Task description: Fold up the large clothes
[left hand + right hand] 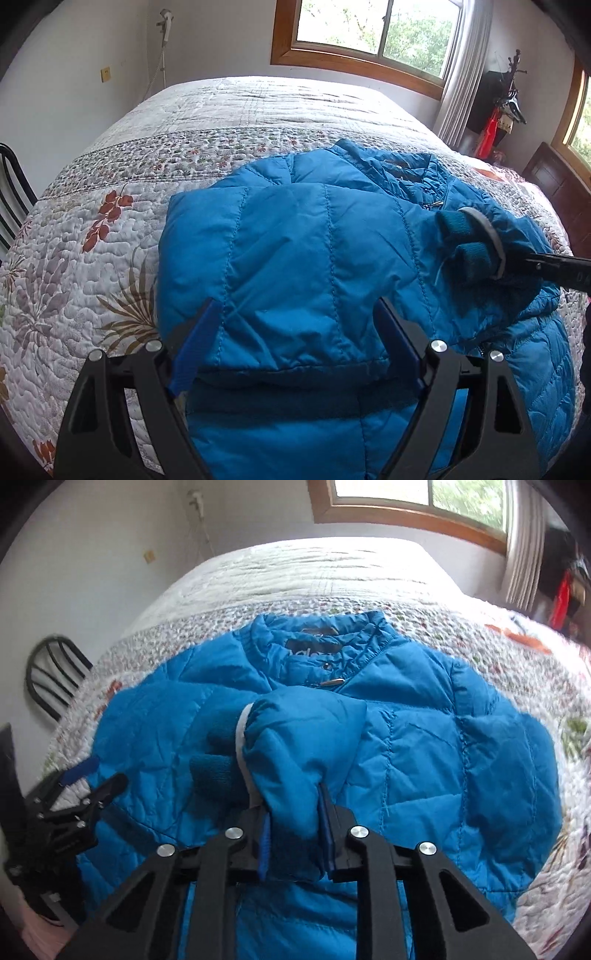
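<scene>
While the bright blue quilted puffer jacket (369, 709) lies face up on the floral quilted bedspread (110, 206) of the bed, collar towards the window, one sleeve is already laid across its chest. The right claw (295, 834) is clenched on the end of the other sleeve (295, 738), its blue pads pinching the padded fabric just behind the dark knitted cuff (214, 771), and carries it over the middle of the jacket's front. The left claw (295, 328) is released, its jaws wide apart above the folded-over sleeve near the dark ribbed hem band (295, 402); nothing is gripped between them.

Such a garment should handle as light, soft and springy: the down-like filling compresses easily but puffs back, so folds will likely need pressing flat. Its smooth shell looks slippery, so a pinch on plain fabric may slide. Better holds are the knitted cuffs, the hem band, the collar (317, 627) or a stitched seam, where layers bunch and give the pads something to bite. Lifting from one point will make the rest sag and drag across the bedspread.
</scene>
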A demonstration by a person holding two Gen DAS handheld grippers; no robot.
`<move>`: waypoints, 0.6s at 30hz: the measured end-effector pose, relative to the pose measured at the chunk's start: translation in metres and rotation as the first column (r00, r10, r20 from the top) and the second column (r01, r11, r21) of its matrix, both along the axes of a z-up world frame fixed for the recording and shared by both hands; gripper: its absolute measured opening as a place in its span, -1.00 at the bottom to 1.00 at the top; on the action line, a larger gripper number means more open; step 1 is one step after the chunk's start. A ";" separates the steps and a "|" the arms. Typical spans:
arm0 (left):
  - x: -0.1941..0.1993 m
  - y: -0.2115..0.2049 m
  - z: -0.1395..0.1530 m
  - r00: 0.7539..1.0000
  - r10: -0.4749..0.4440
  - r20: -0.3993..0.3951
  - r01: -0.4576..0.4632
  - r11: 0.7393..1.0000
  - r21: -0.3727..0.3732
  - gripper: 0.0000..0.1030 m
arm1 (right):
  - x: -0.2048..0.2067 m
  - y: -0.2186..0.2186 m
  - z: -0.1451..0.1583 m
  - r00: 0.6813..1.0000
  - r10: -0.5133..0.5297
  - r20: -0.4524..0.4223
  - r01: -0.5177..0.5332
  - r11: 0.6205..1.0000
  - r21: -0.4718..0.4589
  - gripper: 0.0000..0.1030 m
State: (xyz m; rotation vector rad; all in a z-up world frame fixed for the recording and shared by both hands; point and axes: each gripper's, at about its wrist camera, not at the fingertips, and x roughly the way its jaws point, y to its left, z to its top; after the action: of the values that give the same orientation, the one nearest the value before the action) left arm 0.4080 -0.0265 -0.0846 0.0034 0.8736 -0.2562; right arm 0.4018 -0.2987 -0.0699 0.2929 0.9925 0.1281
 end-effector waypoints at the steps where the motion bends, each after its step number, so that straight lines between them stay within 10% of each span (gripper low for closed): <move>1: 0.000 0.001 -0.001 1.000 0.002 -0.002 -0.002 1.000 0.000 0.64 | -0.002 -0.016 -0.002 0.999 -0.032 -0.016 0.032 0.998 0.045 -0.50; 9: 0.005 0.005 -0.002 1.000 0.029 -0.013 -0.029 1.000 -0.004 0.64 | -0.044 -0.094 -0.002 0.978 -0.206 0.011 0.205 0.977 0.065 -0.16; 13: 0.001 0.007 0.005 1.000 0.025 0.009 -0.025 1.000 -0.016 0.64 | -0.052 -0.114 0.005 0.978 -0.203 0.048 0.190 0.963 0.190 0.47; 18: 0.003 0.006 0.002 1.000 0.026 0.006 -0.026 1.000 -0.007 0.64 | -0.041 -0.130 -0.014 0.970 -0.240 -0.028 0.241 0.946 0.218 0.18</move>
State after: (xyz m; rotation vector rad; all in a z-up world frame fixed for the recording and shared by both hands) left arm 0.4106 -0.0202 -0.0830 -0.0139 0.8660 -0.2354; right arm 0.3608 -0.4290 -0.0843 0.6145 0.9365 0.0145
